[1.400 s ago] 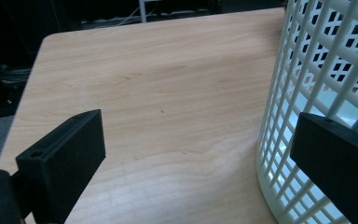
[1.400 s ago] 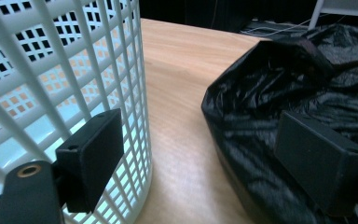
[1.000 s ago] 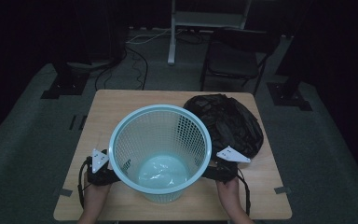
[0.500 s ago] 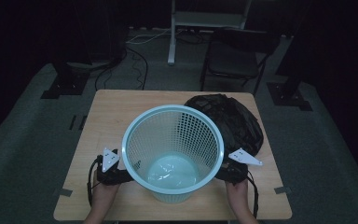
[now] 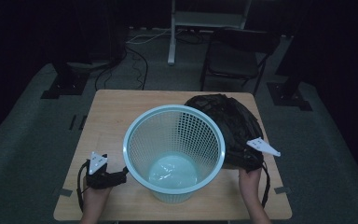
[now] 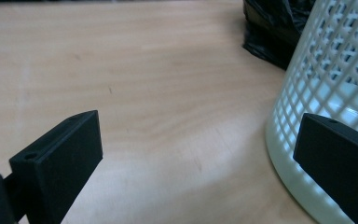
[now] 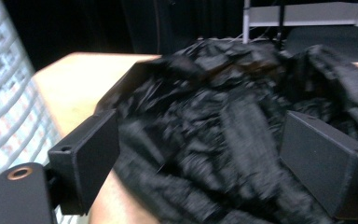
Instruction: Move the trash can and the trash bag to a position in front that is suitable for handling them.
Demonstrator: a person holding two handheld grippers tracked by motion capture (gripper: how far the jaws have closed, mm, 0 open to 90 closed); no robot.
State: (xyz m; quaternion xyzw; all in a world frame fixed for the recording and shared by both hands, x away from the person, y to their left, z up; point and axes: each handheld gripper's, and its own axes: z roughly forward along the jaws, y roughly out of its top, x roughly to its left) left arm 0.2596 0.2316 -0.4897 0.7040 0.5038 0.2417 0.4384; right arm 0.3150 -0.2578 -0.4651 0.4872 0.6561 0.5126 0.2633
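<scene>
A pale blue mesh basket (image 5: 174, 154) stands upright on the wooden table (image 5: 121, 107), with something pale and glossy in its bottom. A crumpled black plastic bag (image 5: 228, 121) lies behind it to the right. My left gripper (image 5: 120, 176) sits low by the basket's left side, open. In the left gripper view its jaws (image 6: 200, 154) are wide apart over bare wood, and the right one stands against the basket wall (image 6: 335, 70). My right gripper (image 5: 248, 161) is at the bag's near edge, open. Its jaws (image 7: 205, 154) flank the black bag (image 7: 223, 121) without closing on it.
A chair (image 5: 235, 56) and a desk leg (image 5: 171, 37) stand on the dark floor beyond the table, with cables (image 5: 135, 56) to the left. The table's near edge runs just below both hands. Bare wood lies left of and behind the basket.
The basket has shifted to the right and now stands still. My right gripper has moved right, to the edge of the black bag. The left gripper followed the basket slightly.
</scene>
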